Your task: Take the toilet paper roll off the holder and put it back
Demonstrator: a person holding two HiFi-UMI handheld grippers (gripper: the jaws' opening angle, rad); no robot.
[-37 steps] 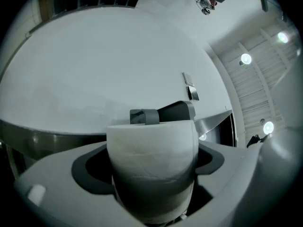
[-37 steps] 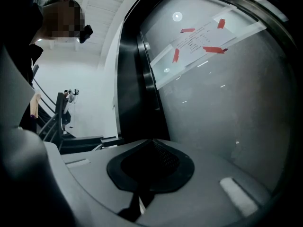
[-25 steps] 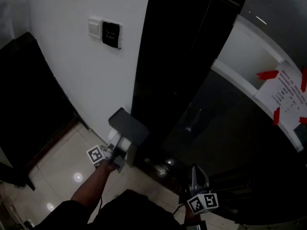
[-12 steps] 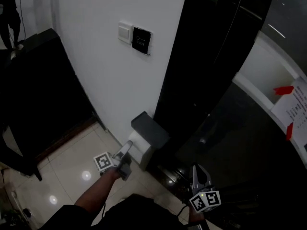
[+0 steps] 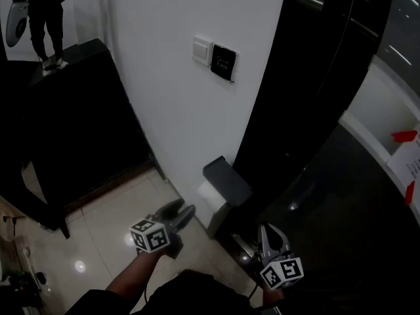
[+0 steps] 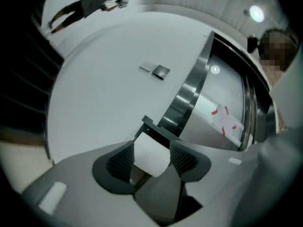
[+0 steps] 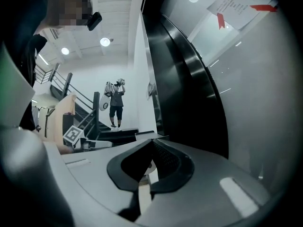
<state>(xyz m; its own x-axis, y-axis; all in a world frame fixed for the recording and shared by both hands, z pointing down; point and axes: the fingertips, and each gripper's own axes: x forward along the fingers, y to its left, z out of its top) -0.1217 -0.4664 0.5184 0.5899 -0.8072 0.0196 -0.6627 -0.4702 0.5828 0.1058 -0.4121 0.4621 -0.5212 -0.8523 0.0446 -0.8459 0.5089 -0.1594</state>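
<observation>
Toilet paper roll (image 5: 211, 201) sits under holder (image 5: 226, 180) lid.

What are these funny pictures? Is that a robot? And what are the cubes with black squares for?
It isn't a robot. A person holds a grabbing tool in each hand, the left gripper and the right gripper. The patterned cubes are part of them. The head view comes from a camera on the person's head, looking down. The other two come from cameras riding on each gripper, looking along its jaws. There is no table, only a white wall, a tiled floor and a toilet paper roll sitting on its holder. The left gripper points at the roll. Its jaws have just been closing part-way, yet they stand apart and pinch nothing, with the roll just ahead of them. The right gripper looks shut and holds nothing.
</observation>
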